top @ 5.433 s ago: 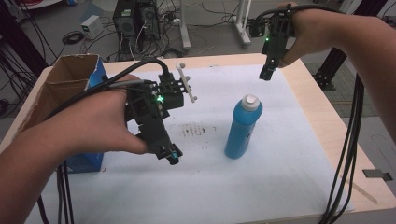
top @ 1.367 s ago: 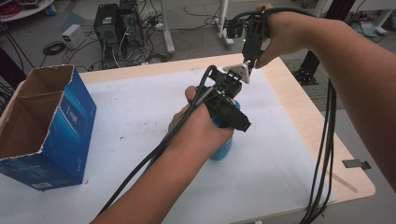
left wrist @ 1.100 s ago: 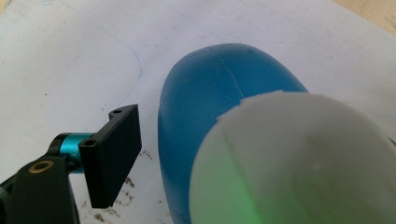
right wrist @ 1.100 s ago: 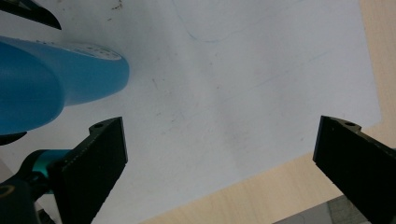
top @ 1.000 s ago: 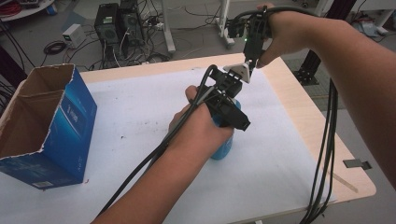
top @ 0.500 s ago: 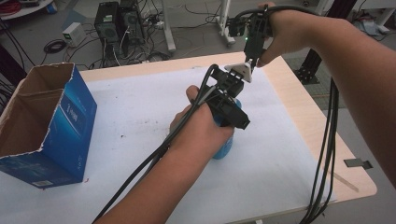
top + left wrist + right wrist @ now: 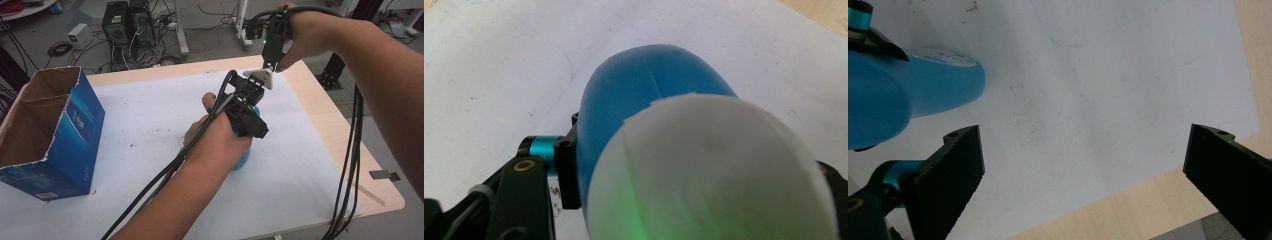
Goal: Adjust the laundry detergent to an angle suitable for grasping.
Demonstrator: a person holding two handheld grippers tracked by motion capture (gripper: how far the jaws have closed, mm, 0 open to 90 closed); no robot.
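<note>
At the table's left edge stands the torn cardboard box, matte blue outside, unmoved. My left gripper has just been closing, and its jaws now clamp the smooth, rounded blue bottle with its white cap, upright at mid-table, so I judge it ready to lift. My right gripper hangs above, jaws wide apart.

The bottle looks like smooth blue plastic with a faint sheen, its cap matt white. The right tool has black ribbed pads (rubbery-looking). White paper, smudged, covers the pale wooden tabletop; the box is printed cardboard.
</note>
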